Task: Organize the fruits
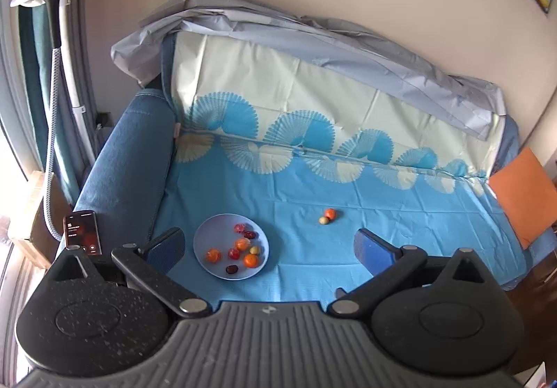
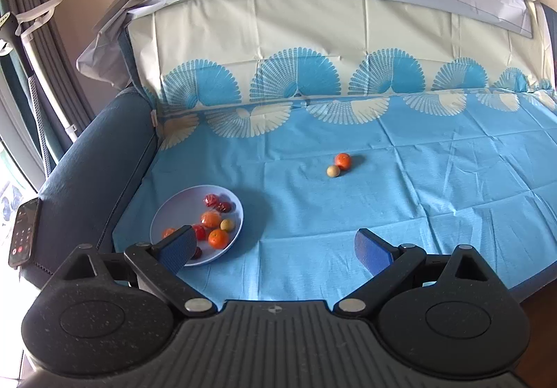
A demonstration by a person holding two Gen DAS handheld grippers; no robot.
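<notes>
Both the left gripper [image 1: 269, 245] and right gripper [image 2: 275, 247] gape empty above the plate [image 2: 163, 210] of fruit, while the orange [image 2: 343, 161] and pale ball [image 2: 332, 171], touching, could roll apart if nudged

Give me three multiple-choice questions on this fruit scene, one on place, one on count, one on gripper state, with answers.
1. Where does the phone lie?
A. on the sofa armrest
B. in the plate
C. on the cloth

2. How many fruits lie on the blue cloth outside the plate?
A. none
B. two
C. five

3. How is the right gripper?
A. shut on an orange
B. open
C. shut, empty

Answers: 1 A, it rests on the armrest. 2 B, an orange and a pale fruit. 3 B, fingers apart, holding nothing.
</notes>
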